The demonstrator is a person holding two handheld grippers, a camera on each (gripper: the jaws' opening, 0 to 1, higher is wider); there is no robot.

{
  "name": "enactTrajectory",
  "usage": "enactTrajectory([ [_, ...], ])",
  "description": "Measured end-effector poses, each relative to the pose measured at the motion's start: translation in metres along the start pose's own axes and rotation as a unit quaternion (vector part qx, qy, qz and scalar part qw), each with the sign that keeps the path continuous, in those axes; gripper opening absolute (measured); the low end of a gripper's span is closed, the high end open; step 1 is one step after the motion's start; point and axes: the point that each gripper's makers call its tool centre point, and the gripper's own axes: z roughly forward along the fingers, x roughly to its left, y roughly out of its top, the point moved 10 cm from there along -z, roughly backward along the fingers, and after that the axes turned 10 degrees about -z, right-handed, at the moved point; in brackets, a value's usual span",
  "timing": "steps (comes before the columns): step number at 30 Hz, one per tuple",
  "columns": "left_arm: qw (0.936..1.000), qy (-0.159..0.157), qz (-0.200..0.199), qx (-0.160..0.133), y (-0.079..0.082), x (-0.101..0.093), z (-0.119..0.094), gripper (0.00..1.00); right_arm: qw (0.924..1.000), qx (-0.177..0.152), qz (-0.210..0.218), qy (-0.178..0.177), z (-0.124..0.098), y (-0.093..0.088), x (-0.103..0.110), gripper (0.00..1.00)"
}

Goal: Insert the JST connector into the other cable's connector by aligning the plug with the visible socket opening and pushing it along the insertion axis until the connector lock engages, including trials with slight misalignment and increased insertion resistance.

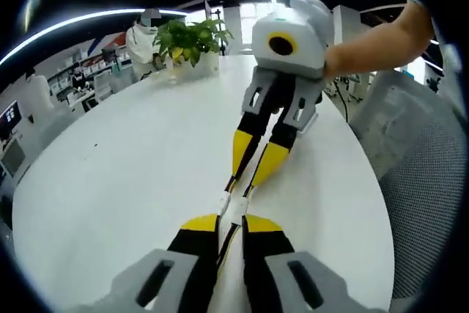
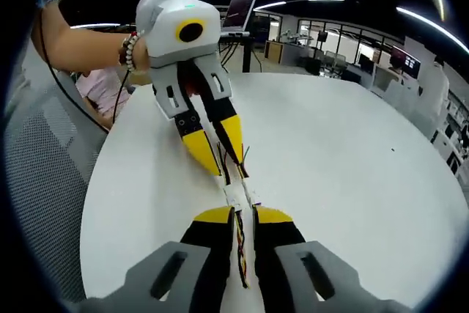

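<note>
Above the round white surface [image 1: 132, 166], the left gripper [image 1: 231, 219] pinched a small white JST connector [image 1: 236, 207] on its thin multicoloured cable [image 2: 239, 251]. The right gripper [image 2: 244, 214] pinched the mating white connector [image 2: 234, 197], which touched it between the tips. Pushing straight along the shared axis, judged best, should seat the lock without bending.

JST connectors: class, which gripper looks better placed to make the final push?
Neither clearly. The left gripper and right gripper each clamp a cable, facing tip to tip, with the white JST connectors meeting between them above the table.
</note>
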Motion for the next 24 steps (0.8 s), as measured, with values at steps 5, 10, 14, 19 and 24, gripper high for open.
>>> enactTrajectory([
  [5,0.9998,-0.001,-0.017,-0.013,0.007,-0.01,-0.007,0.17,0.9999,-0.001,-0.002,-0.016,-0.01,0.006,0.005,0.1],
  [10,0.9996,0.013,-0.016,-0.017,0.009,-0.02,-0.017,0.31,0.9994,0.007,0.007,-0.032,-0.021,0.01,0.013,0.18],
  [14,0.9978,0.048,-0.033,-0.031,0.011,-0.023,-0.03,0.5,0.9984,0.014,0.025,-0.049,-0.031,0.012,0.021,0.24],
  [19,0.9953,0.07,-0.033,-0.057,0.019,-0.031,-0.051,0.53,0.9954,0.0,0.045,-0.084,-0.047,0.019,0.027,0.33],
  [24,0.9913,0.094,-0.032,-0.086,0.027,-0.043,-0.07,0.58,0.9902,-0.012,0.053,-0.129,-0.067,0.023,0.029,0.41],
])
